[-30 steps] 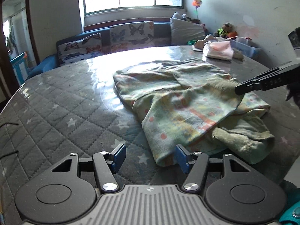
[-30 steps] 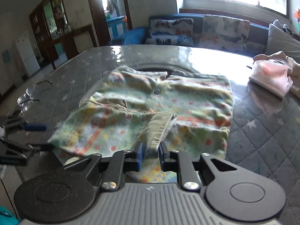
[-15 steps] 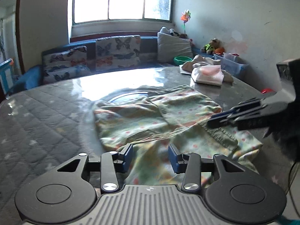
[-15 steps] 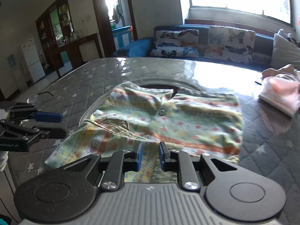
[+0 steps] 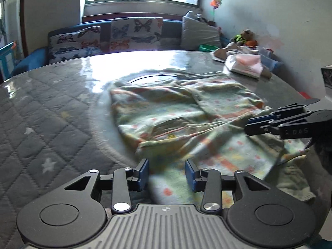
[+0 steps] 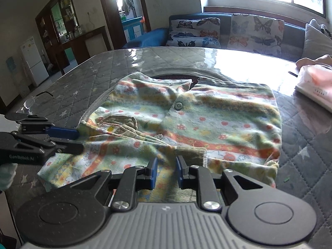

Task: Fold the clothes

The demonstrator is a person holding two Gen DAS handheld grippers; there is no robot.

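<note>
Left hand-held gripper (image 5: 167, 174) parted, patterned shirt (image 5: 186, 112) just ahead.

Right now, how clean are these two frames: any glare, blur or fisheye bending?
Left wrist view: window glare washes out the table centre, and the garment is smeared by motion blur near the left gripper. Right wrist view: sharper, with glare at the table's far edge and fisheye-curved edges.

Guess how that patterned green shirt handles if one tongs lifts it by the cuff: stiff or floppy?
Probably floppy: the shirt lies in soft wrinkles and overlapping folds, so it would likely drape and unfold. It looks thin, so probably light. The glossy table cover may let it slide when pushed; the ribbed cuff looks like a firmer hold.
</note>
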